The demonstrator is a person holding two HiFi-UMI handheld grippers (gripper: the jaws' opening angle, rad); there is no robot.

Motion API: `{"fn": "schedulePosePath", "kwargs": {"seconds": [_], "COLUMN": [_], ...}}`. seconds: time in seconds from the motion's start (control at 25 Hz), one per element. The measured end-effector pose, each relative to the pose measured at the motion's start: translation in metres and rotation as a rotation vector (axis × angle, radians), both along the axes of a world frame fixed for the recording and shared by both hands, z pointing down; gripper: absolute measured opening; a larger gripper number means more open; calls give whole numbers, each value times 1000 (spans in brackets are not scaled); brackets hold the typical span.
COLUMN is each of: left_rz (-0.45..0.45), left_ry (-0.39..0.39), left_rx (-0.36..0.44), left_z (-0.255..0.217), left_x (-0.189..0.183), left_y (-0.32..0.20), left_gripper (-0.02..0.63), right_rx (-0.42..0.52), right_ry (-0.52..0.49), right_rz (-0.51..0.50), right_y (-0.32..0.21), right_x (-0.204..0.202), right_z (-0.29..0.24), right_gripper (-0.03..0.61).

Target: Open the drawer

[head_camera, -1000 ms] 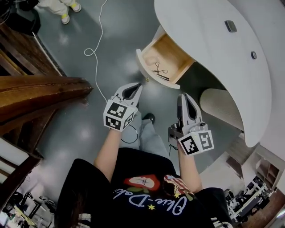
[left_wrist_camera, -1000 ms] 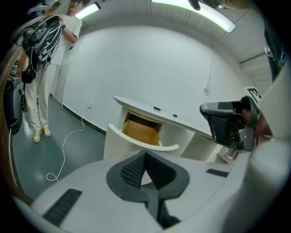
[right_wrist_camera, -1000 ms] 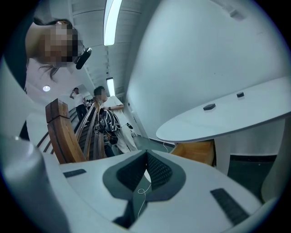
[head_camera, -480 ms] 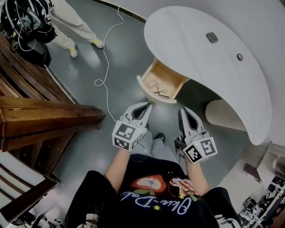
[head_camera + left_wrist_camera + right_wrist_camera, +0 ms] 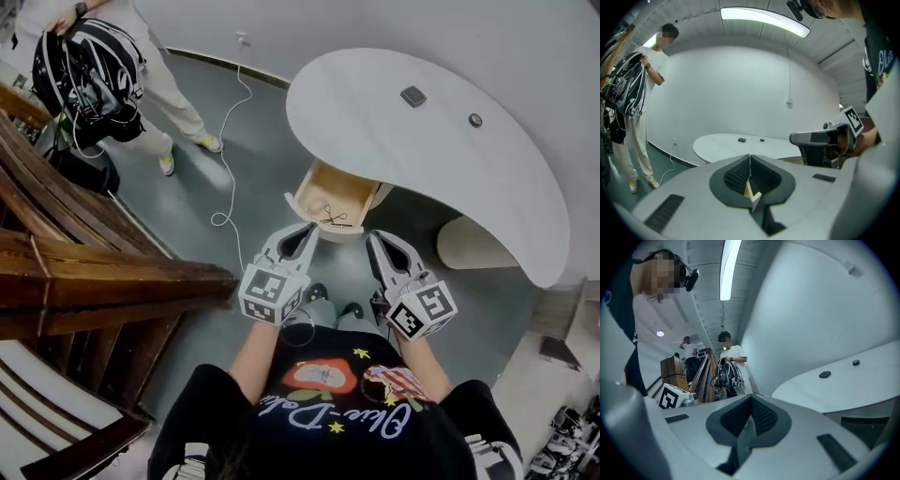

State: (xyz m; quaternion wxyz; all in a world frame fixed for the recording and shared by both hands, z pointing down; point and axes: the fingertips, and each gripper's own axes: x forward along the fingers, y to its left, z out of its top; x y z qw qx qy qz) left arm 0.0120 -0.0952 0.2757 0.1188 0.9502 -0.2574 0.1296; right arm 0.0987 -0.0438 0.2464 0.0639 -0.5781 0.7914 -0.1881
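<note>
Drawer sits under the near edge of the white curved counter and is already pulled well out. Its pale wood inside is open to the head view, w/ a pair of scissors lying flat near the front panel. Left gripper and right gripper hang in the air just on the person's side of the drawer front, apart from it, one to each side. Both sets of fingers are pressed together w/ nothing between them: each gripper view shows the ribbed pads meeting in a thin seam, no object caught

Handling, as a judgement: the drawer looks like a light, stiff wooden box on a slide, so it prob moves w/ a modest straight pull and won't flex. Contents are few and light, so little extra drag, but the scissors could slide or rattle if it's jerked. The painted front looks smooth, so flat pads may slip on its face. Best hold is prob the top lip of the front panel, pinched from above near the middle so the box doesn't skew on its runners. There may be a knob, but it's too small to tell from here. Task looks as good as done, w/ little travel left
</note>
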Motion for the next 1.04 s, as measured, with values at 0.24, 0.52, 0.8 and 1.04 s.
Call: {"fn": "schedulePosePath", "kwargs": {"seconds": [0.24, 0.52, 0.8, 1.04], "left_rz": [28, 49, 57, 76], "left_ry": [19, 22, 24, 24], "left_rx": [33, 25, 25, 30], "left_z": [-23, -26, -29, -34], "left_x": [8, 24, 32, 21], "left_y": [3, -3, -16, -19], "left_gripper": [6, 6, 6, 6], "right_rx": [12, -4, -11, -16], "right_ry": [39, 49, 50, 51], "right_rz": [-3, 17, 26, 38], "right_y": [4, 1, -10, -14], "right_x": [5, 20, 29, 16], "right_z": [-17, -20, -19, -25], "right_gripper": [-2, -2, -2, -2]}}
